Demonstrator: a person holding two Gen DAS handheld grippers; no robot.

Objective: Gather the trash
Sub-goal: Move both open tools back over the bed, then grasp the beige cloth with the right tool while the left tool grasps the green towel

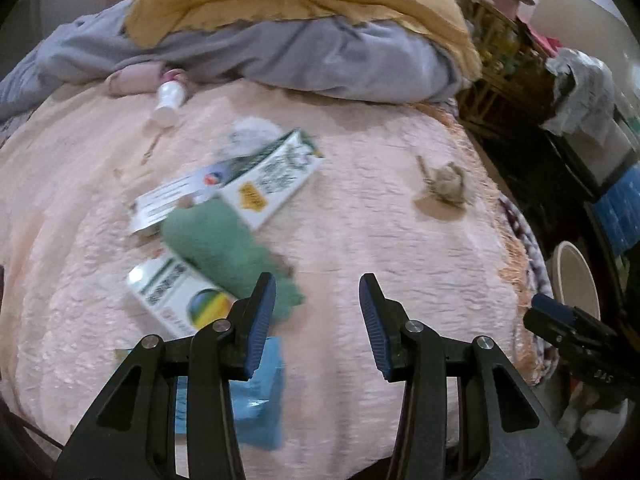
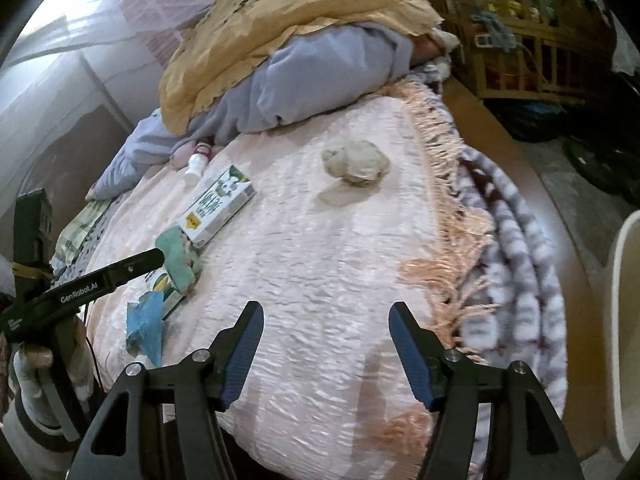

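Left wrist view shows the left gripper (image 1: pixel 318 300) open and empty over a pink bedspread (image 1: pixel 380 220). Left of centre lies the trash pile — a green rag (image 1: pixel 216 240) draped over a carton (image 1: pixel 276 180), a box (image 1: pixel 176 296) at lower left, and a blue wrapper (image 1: pixel 260 392) partly hidden behind the left finger. A crumpled paper wad (image 1: pixel 446 184) sits alone at right centre, well apart from the pile. A white bottle (image 1: pixel 168 102) rests near the grey blanket (image 1: pixel 280 56) at upper left.

Right wrist view has the right gripper (image 2: pixel 326 340) open too, holding nothing, with the wad (image 2: pixel 356 166) above it at upper centre. A pale bin (image 2: pixel 626 320) edges in at the right border (only its rim shows).

Both frames are blurred, so exact contact is hard to judge. Risks, as I read them: the rag overlaps several items, so pinching it could drag a box along or spill one off the bed. The plush cover may also bunch between the fingers. The wad sits near the fringe — a nudge could roll it to the floor.
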